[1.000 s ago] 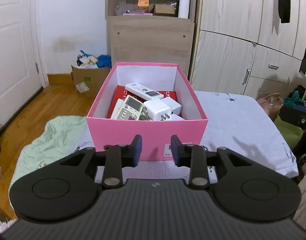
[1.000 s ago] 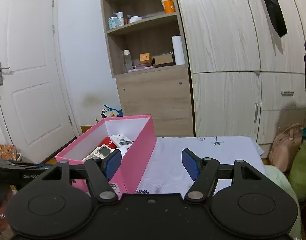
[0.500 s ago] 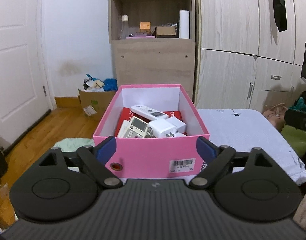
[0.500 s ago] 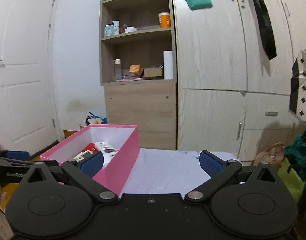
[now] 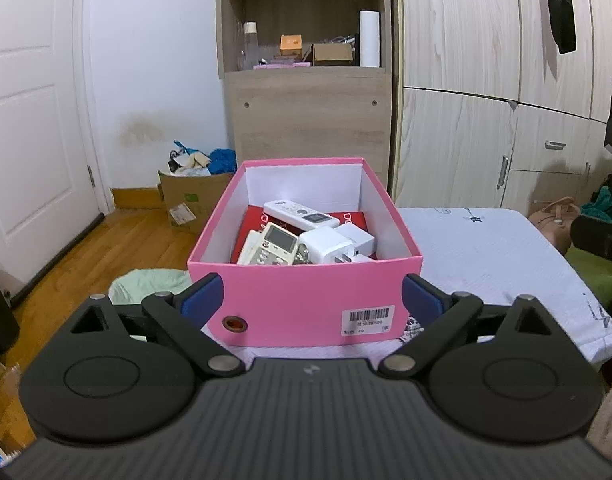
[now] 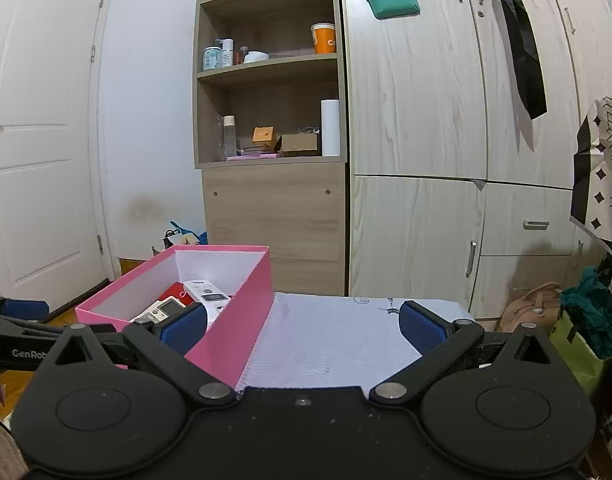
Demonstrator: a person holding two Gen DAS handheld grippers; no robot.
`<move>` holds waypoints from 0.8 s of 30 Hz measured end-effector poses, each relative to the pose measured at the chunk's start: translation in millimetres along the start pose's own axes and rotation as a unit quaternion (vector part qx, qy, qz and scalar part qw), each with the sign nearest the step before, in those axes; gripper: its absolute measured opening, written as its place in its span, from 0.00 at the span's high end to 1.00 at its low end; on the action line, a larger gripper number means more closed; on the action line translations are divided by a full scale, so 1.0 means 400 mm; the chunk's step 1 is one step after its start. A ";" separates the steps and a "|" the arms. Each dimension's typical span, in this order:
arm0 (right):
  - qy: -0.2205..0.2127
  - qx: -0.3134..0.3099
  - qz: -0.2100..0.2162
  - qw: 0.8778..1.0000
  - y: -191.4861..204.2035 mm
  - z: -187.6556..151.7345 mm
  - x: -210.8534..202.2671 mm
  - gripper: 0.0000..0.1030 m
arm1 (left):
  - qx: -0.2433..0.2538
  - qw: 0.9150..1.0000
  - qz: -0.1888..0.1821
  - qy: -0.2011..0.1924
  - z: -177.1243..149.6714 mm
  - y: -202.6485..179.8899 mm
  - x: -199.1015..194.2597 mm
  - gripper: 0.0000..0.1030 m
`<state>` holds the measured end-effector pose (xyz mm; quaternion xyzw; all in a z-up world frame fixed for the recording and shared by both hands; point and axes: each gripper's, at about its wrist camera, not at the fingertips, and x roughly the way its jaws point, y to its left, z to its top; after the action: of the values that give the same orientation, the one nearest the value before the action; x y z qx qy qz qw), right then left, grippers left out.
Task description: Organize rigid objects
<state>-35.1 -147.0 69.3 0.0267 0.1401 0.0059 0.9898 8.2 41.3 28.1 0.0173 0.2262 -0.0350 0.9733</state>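
Note:
A pink open box stands on the white bed sheet. Inside lie a white remote, a beige remote with a screen, white plug adapters and a red item beneath them. My left gripper is open and empty, just in front of the box's near wall, fingers spread about as wide as the box. My right gripper is open and empty to the right of the box, over the sheet.
A wooden shelf unit and wardrobe doors stand behind the bed. A cardboard box of clutter sits on the wood floor by the white door. A green cloth lies left of the pink box. Bags are at the right.
Both grippers opened wide and pulled back and up from the box. The box and its contents have not moved.

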 end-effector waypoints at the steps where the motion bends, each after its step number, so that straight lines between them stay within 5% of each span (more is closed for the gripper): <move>1: 0.000 -0.001 0.000 1.000 0.000 0.000 0.000 0.00 | -0.003 1.000 -0.002 0.001 0.000 0.001 0.000 0.04; 24: 0.002 -0.010 -0.035 0.999 0.027 -0.015 0.012 0.00 | -0.002 1.000 -0.001 0.005 -0.013 0.006 0.003 0.03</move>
<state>-32.3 -135.9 62.8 0.0122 0.1426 -0.0270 0.9893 7.1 43.8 23.1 0.0158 0.2309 -0.0351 0.9722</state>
